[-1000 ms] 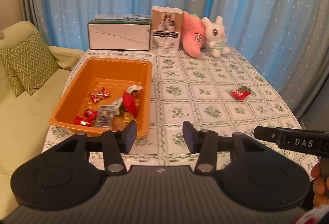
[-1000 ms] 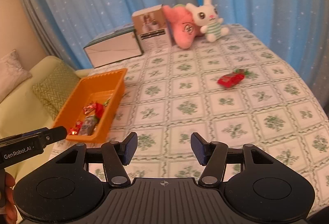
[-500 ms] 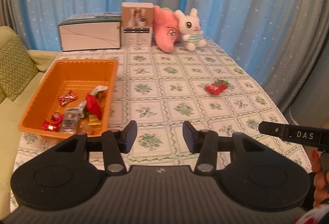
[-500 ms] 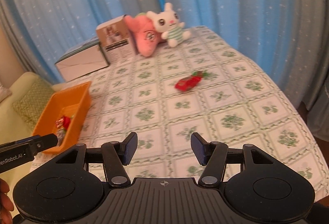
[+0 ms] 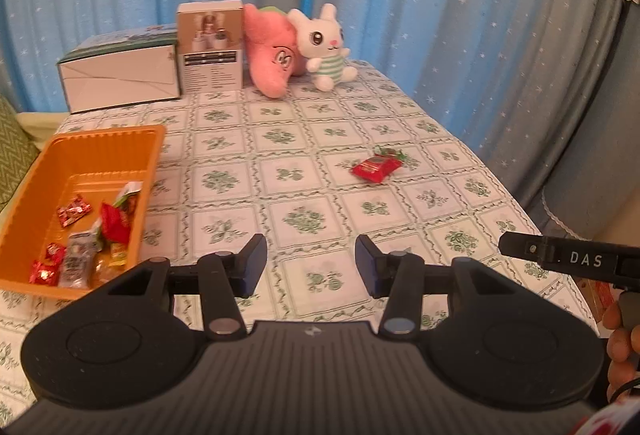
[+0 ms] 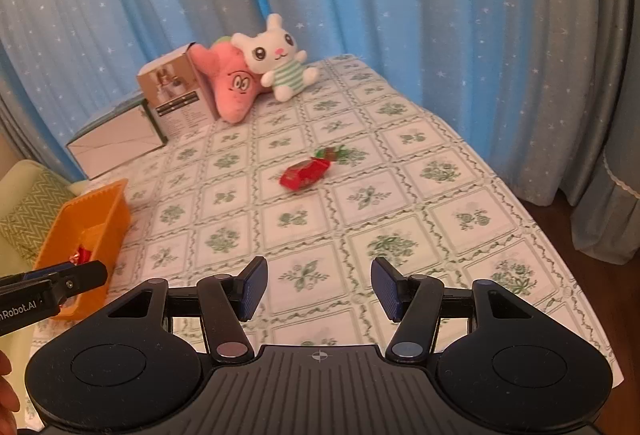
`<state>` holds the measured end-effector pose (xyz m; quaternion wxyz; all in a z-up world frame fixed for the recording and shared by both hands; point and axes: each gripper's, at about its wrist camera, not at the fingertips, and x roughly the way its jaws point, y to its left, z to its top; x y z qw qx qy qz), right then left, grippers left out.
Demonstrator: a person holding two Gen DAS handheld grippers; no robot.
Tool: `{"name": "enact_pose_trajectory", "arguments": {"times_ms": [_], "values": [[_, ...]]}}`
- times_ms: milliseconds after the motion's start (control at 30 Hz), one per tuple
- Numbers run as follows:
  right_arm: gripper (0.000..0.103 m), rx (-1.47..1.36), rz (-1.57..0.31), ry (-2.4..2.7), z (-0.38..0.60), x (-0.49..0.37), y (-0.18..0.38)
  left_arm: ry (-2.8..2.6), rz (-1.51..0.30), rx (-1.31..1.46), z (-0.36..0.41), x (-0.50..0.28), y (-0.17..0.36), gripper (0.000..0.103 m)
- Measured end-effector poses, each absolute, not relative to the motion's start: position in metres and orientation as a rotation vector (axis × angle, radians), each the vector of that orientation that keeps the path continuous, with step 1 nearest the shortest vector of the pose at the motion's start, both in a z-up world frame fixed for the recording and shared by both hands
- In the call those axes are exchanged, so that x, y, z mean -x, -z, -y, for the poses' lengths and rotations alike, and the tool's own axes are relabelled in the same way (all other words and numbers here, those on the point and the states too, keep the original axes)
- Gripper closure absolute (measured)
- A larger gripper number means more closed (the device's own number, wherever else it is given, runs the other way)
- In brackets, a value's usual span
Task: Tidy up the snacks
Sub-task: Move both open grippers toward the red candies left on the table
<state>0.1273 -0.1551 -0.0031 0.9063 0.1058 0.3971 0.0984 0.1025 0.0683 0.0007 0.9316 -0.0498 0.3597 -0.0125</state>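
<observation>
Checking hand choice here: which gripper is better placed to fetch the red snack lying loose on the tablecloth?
Right, probably. The right gripper is open, empty and lined up with the red snack; for the left gripper it lies off to the right.

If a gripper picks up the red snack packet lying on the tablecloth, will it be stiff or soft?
The red snack packet looks puffy and crinkled, so probably soft and light. Its glossy wrapper may slip between the pads. It lies flat on the tablecloth, so rolling seems unlikely.
</observation>
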Motion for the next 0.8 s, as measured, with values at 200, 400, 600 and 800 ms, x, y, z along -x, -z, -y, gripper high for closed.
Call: {"name": "enact_pose_trajectory", "arguments": {"times_ms": [200, 400, 600, 800], "values": [[0.045, -0.210, -0.820, -0.178, 0.167, -0.138, 0.009, 0.056, -0.745, 0.084, -0.054, -0.120, 0.004, 0.059], [0.045, -0.207, -0.821, -0.147, 0.180, -0.155, 0.016, 0.079, -0.753, 0.067, -0.042, -0.141, 0.012, 0.059], [0.045, -0.205, -0.807, -0.122, 0.189, -0.176, 0.025, 0.109, -0.754, 0.061, -0.032, -0.168, 0.024, 0.058], [0.045, -0.203, -0.786, -0.113, 0.192, -0.201, 0.038, 0.141, -0.756, 0.043, -0.020, -0.201, 0.042, 0.059]]}}
